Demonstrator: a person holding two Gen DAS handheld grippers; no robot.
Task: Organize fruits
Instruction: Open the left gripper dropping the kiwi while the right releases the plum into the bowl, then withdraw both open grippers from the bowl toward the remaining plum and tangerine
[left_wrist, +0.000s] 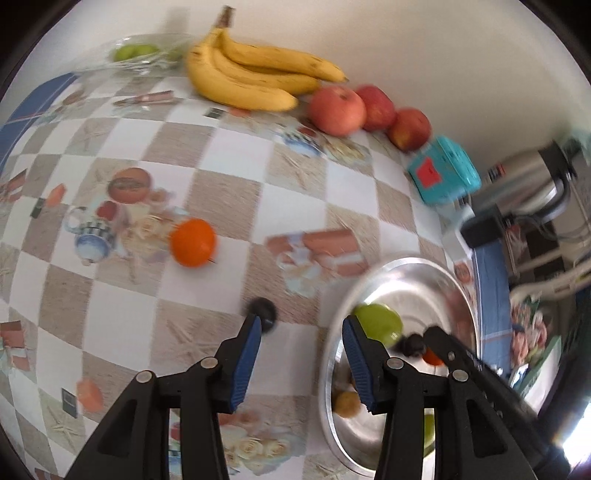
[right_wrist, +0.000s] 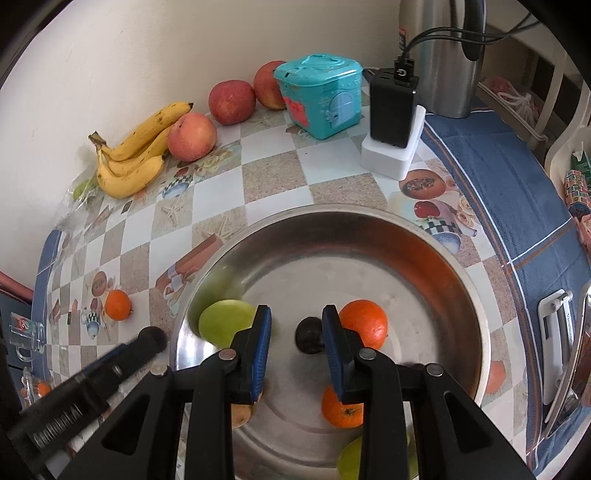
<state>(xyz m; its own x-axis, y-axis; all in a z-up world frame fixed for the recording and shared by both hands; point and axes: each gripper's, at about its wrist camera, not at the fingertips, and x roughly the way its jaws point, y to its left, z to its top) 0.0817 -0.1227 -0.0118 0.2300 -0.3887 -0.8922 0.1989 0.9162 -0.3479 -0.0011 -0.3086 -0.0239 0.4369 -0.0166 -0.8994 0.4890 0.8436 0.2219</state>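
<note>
In the round shiny metal bowl (right_wrist: 424, 236): smooth green apple (right_wrist: 225, 325), two bumpy oranges (right_wrist: 365, 325). On the checked worktop (left_wrist: 229, 155): one orange (left_wrist: 192, 242), bananas (left_wrist: 251, 74). Left gripper (left_wrist: 301, 365), right gripper (right_wrist: 295, 350): jaws open wide, holding nothing.

Left claw (left_wrist: 301, 328) and right claw (right_wrist: 295, 325) gape (nothing held).

Shiny polished metal bowl (right_wrist: 424, 236); glossy printed plastic tablecloth (right_wrist: 266, 173); glossy teal plastic box (right_wrist: 321, 96); brushed steel kettle (right_wrist: 443, 55); matt ribbed blue gripper pads (right_wrist: 263, 354).
</note>
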